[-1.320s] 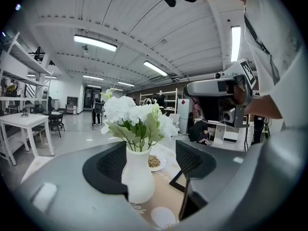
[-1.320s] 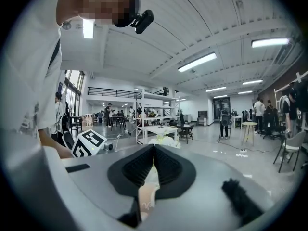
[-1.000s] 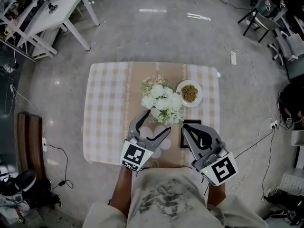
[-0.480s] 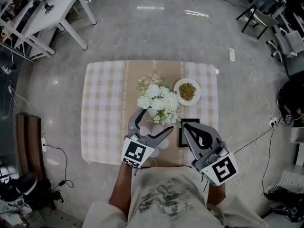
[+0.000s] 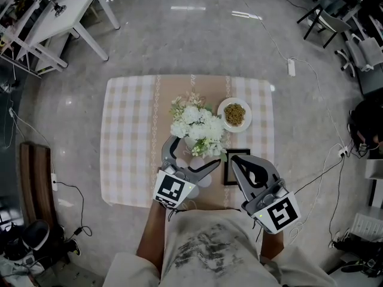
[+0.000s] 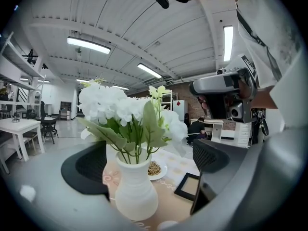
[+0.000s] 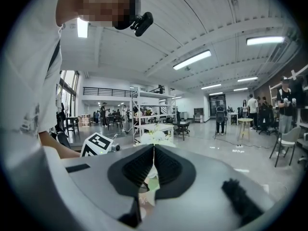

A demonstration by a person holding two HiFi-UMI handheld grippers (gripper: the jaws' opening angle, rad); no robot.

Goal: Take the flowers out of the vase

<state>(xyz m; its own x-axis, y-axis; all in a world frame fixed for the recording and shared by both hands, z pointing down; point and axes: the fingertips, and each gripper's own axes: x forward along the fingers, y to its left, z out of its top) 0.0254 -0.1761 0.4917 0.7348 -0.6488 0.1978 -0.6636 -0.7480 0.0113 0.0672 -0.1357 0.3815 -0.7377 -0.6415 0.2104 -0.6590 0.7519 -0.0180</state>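
Observation:
White flowers [image 5: 195, 124] with green leaves stand in a white ribbed vase [image 6: 136, 195] at the middle of the checked table [image 5: 128, 142]. My left gripper [image 5: 196, 151] reaches around the vase from the near side. Its jaws are opening, with one black pad [image 6: 91, 170] on each side of the vase [image 5: 195, 144] and neither touching it. The flowers [image 6: 122, 109] rise above the pads. To the right, my right gripper [image 5: 236, 160] is shut on nothing, its fingertips [image 7: 154, 150] pressed together. The flowers [image 7: 155, 137] show just past those tips.
A white plate of brownish food [image 5: 234, 113] sits right of the flowers. A black picture frame [image 5: 229, 167] lies flat under the right gripper's tip. A small white round object [image 5: 206, 181] lies near the table's front edge. White desks and chairs stand on the floor around.
The left gripper's jaws have spread wider around the vase. The right gripper has stayed put.

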